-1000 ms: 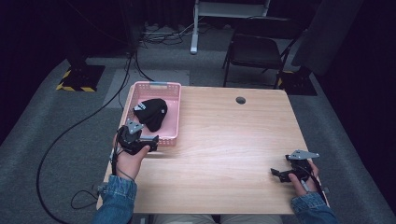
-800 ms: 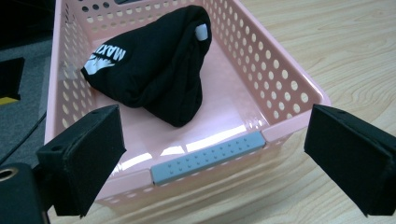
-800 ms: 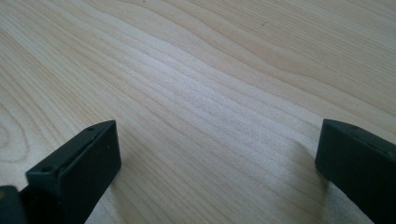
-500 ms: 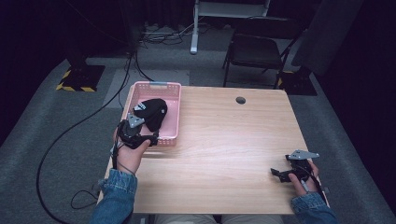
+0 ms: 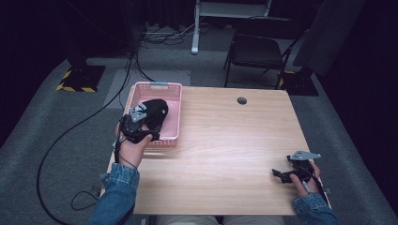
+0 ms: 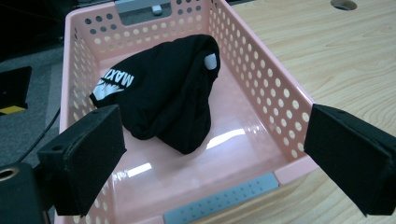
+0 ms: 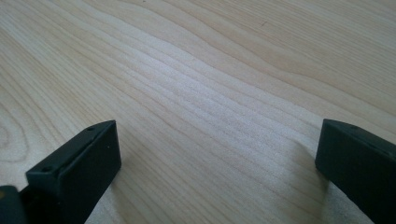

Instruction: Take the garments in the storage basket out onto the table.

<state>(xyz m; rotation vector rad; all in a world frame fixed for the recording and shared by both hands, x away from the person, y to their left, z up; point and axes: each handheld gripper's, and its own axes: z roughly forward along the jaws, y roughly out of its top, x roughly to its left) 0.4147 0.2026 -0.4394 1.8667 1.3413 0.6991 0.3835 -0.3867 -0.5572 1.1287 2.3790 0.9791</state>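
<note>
A person sits at a pale wooden bench (image 5: pixel 225 140), seen from above, with a handheld claw in each hand. Left of centre in the high view, a pink perforated basket (image 5: pixel 174 112) rests on the bench near its left edge. Inside lies a bundled black garment (image 5: pixel 155 112) with white lettering.

The left claw (image 5: pixel 141 123) hovers at the basket's near rim, aimed into it. In the left gripper view its jaws stand wide apart with nothing between the pads; the garment (image 6: pixel 163 98) sits in the middle of the frame, ahead of the claw and between the lines of the two jaws, apart from both. The basket's near wall (image 6: pixel 219 200) runs along the bottom of that frame.

The right claw (image 5: pixel 288 174) rests at the lower right of the high view, well apart from the basket. In the right gripper view its jaws are likewise spread wide over bare wood (image 7: pixel 210 93), gripping nothing.

The step in hand looks like the approach to pick the garment out of the basket. The next move probably calls for lowering the left claw past the rim, settling the pads around a thick fold of cloth, and closing before lifting clear of the walls.
</note>
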